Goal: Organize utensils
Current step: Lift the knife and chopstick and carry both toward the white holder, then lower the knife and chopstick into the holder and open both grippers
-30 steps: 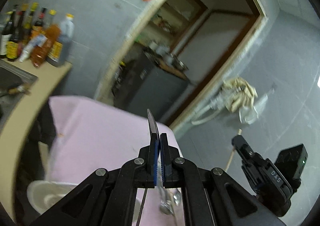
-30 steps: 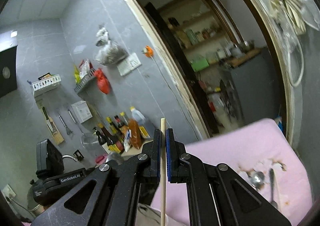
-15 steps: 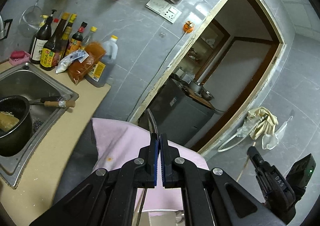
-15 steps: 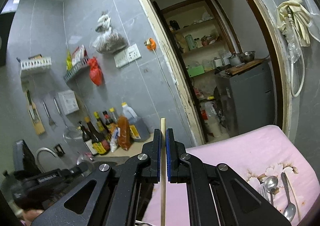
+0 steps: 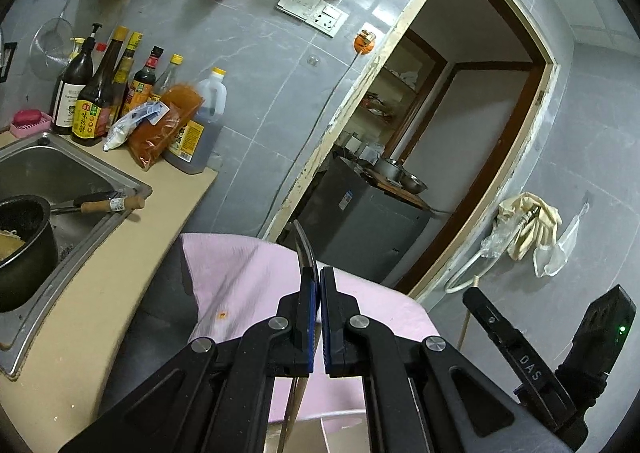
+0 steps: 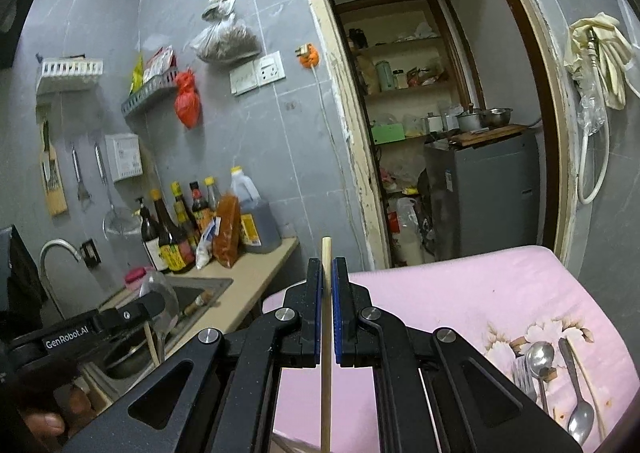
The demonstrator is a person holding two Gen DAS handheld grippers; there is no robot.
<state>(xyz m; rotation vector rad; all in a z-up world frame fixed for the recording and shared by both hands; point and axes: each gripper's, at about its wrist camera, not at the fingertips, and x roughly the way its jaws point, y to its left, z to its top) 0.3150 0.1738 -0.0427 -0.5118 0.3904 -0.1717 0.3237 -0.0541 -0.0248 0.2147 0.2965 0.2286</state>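
My left gripper (image 5: 320, 277) is shut on a metal spoon (image 5: 305, 253), seen edge-on, its tip above the fingers and its handle running down between them. The right wrist view shows the spoon's bowl (image 6: 160, 295) upright at that gripper (image 6: 148, 307), over the sink. My right gripper (image 6: 327, 269) is shut on a wooden chopstick (image 6: 326, 253) held upright; the left wrist view shows this gripper (image 5: 474, 295) at the far right. Both hang above a pink cloth (image 6: 460, 301). A fork (image 6: 523, 373) and two spoons (image 6: 540, 355) lie on its right end.
A steel sink (image 5: 60, 173) with a dark pot (image 5: 20, 245) and a wooden-handled tool is set in the tan counter (image 5: 120, 273) on the left. Sauce bottles (image 5: 96, 101) line the wall. Behind the cloth a doorway opens onto a grey fridge (image 6: 488, 189).
Both views have swung and dipped, bringing the sink, counter and bottles into sight on the left. The spoon and the chopstick stay clamped in the same way.
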